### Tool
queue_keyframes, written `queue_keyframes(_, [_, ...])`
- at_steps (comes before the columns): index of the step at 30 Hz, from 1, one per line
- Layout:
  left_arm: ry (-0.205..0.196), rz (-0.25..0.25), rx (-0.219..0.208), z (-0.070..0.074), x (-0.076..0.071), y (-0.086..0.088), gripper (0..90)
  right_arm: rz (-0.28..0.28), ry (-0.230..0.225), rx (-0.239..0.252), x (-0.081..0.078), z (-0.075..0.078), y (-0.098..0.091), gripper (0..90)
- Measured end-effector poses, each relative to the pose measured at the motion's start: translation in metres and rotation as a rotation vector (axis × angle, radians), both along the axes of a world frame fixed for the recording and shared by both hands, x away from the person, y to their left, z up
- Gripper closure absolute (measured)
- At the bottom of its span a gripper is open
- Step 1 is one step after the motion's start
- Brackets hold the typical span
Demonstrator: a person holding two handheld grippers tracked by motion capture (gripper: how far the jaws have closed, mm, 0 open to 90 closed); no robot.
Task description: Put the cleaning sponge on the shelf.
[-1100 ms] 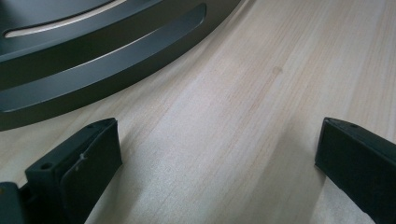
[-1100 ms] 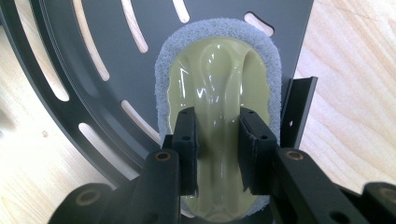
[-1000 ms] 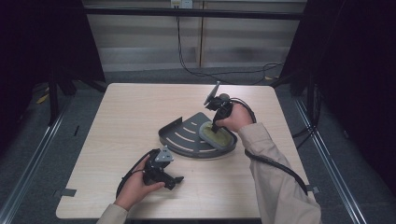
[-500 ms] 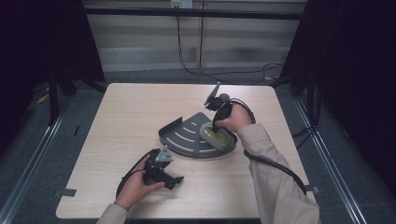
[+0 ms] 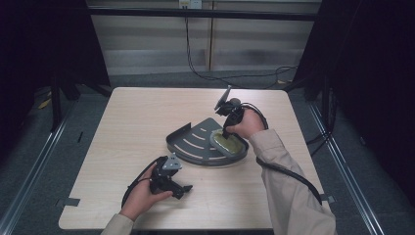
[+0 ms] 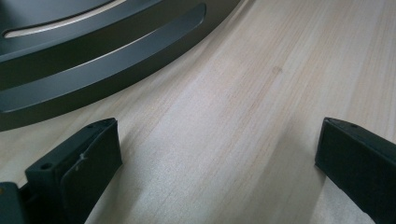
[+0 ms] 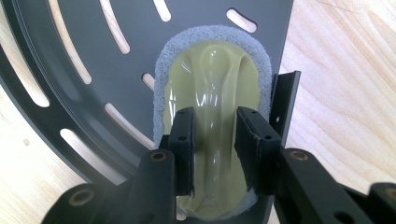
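Observation:
A dark grey quarter-round slotted shelf lies flat at the table's middle. In its right corner rests a scrubber with an olive-green plastic grip on a grey pad. In the right gripper view the scrubber lies against the shelf's side wall. My right gripper is shut on the grip's raised ridge, and from above it points down under the hand. My left gripper rests on the table in front of the shelf. Its jaws stand open over bare wood, with the shelf's curved rim just ahead.
The light wooden table has free room on its left and far side. Black cables trail from both grippers. Dark frame posts and a grey floor surround the table.

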State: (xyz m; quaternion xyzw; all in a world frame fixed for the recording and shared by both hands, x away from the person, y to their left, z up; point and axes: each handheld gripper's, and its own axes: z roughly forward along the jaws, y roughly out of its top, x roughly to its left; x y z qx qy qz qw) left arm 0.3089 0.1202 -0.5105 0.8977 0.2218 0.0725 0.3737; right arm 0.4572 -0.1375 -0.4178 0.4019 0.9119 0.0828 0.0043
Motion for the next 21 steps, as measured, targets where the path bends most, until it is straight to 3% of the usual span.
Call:
queue_keyframes(7, [-0.001,-0.001,0.002,0.0,0.0,0.0,0.0,0.004,-0.017,-0.006,-0.001,0.002,0.0,61.2])
queue_keyframes(21, [0.002,-0.004,0.001,0.0,0.0,0.0,0.0,-0.005,-0.062,0.001,-0.005,0.011,-0.003,34.4])
